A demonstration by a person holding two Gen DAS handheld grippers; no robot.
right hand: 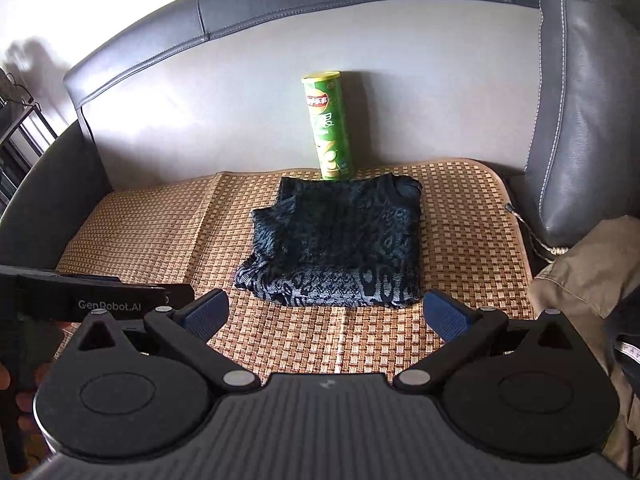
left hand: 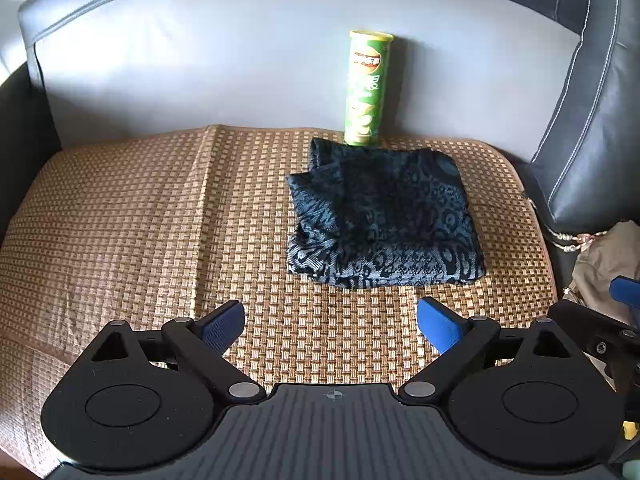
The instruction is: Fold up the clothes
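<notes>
I had both my left gripper [left hand: 330,326] and right gripper [right hand: 326,316] spread wide and empty, while the patterned garment [left hand: 380,220] lay folded into a compact square on the woven mat [left hand: 140,220], so the folding looked essentially done.

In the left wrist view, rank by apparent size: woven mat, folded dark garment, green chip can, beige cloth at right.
1. woven mat
2. folded dark garment
3. green chip can
The beige cloth is cut off by the frame edge, so it goes unranked.
</notes>
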